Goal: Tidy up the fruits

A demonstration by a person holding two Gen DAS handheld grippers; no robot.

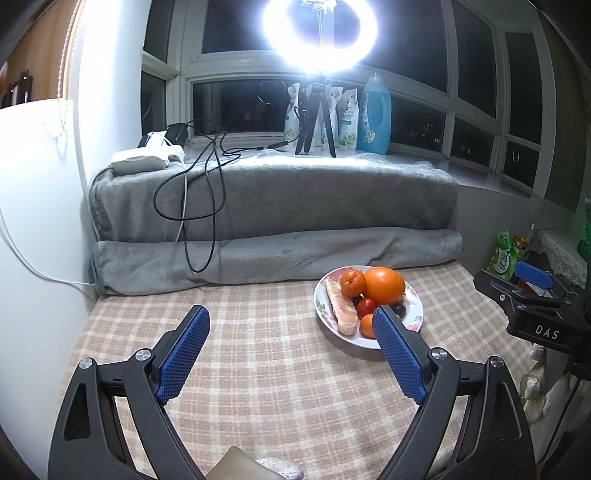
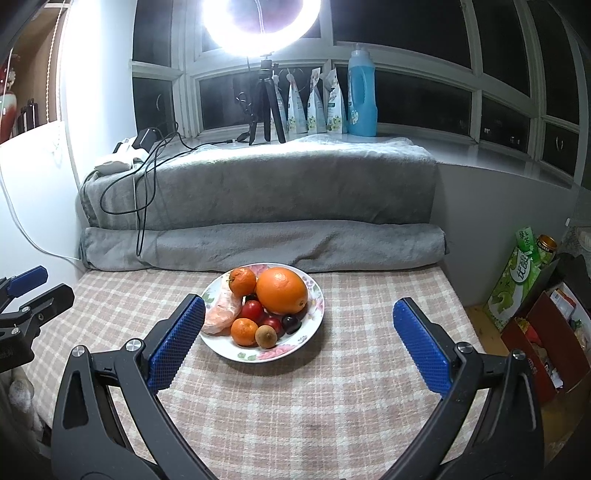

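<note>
Left wrist view: left gripper [image 1: 290, 314] w/ jaws spread wide, nothing btwn them, only checked tablecloth [image 1: 258, 369] underneath. Floral plate [image 1: 415, 317] sits ahead and to the right; right-hand finger's tip overlaps its near rim in the pic, contact can't tell. On plate: big orange [image 1: 384, 285], mandarin [image 1: 352, 282] touching it on the left, wrapped long piece [image 1: 341, 308] along plate's left side, long axis running near-to-far, slightly tilted. Red fruit [image 1: 366, 305] and small orange fruit [image 1: 367, 325] partly behind the finger. Behind the cloth: rolled grey blanket [image 1: 277, 258], black cable [image 1: 207, 206] hanging over it, ring light [image 1: 320, 33] on tripod [image 1: 316, 118], blue bottle [image 1: 375, 114] on sill. Right gripper's body at far right edge.

Right wrist view: right gripper [image 2: 297, 314] also wide apart, holding nothing. Plate [image 2: 314, 321] lies btwn the fingers' lines, just past the tips, left finger tip near its left rim. Orange [image 2: 282, 290] at back right, mandarin [image 2: 242, 281] back left, wrapped piece [image 2: 221, 314] on left side, pointing near-to-far. Front: small orange fruit [image 2: 243, 331], brownish kiwi-like fruit [image 2: 266, 336], red fruits [image 2: 253, 310], dark fruit [image 2: 291, 323]. Green carton [image 2: 517, 280] and can [image 2: 546, 245] at right, off the cloth.
</note>
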